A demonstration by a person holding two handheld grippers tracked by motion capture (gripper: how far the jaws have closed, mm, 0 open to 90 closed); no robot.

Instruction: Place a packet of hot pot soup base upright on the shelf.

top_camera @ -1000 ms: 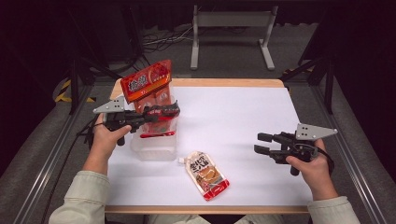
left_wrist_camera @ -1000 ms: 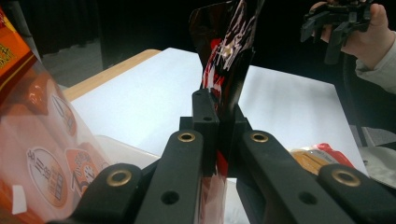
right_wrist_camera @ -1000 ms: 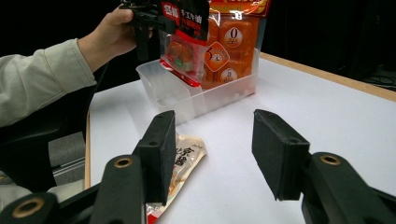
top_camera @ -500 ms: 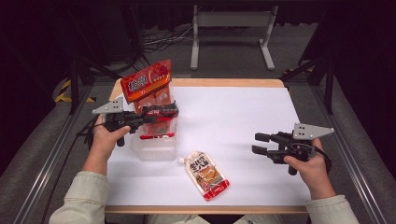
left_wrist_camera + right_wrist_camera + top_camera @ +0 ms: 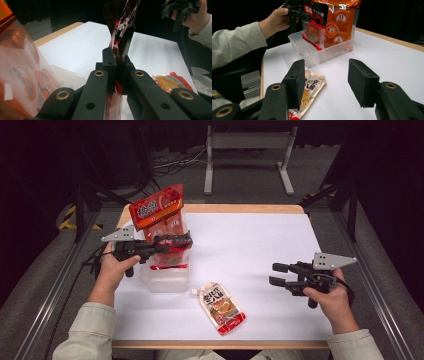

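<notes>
A: Status, nearest first?

B: Closest to the person, a snack pouch (image 5: 223,307) lies flat on the white table (image 5: 260,250), near the front edge, between the two hands. Nothing touches it. In the right gripper view it sits just past the left jaw, label up.

A: Right side?

B: Right gripper (image 5: 278,274) hovers above the table on the right, well apart from the pouch. Jaws parted, nothing between them; the right gripper view shows bare table in the gap. It points left, toward the bin.

A: Left side?

B: Left gripper (image 5: 186,240) is clamped on a dark packet (image 5: 172,251) with red print. The left gripper view shows the packet's edge pinched tight between the pads, the packet standing upright above the jaws. The packet hangs over the clear plastic bin (image 5: 165,279), its lower end down inside it.

A: Touching the bin floor?

B: Can't tell. The bin wall blurs it.

A: Anything else in the bin?

B: A big orange bag (image 5: 159,212) stands upright at the far end, taller than the bin, just behind the held packet. Round labels visible through its clear front in the right gripper view.

A: Bin position?

B: Left half of the table, near the left edge.

A: Farther back?

B: Dark floor, cables, and a grey metal stand (image 5: 248,150) beyond the table's far edge.
</notes>
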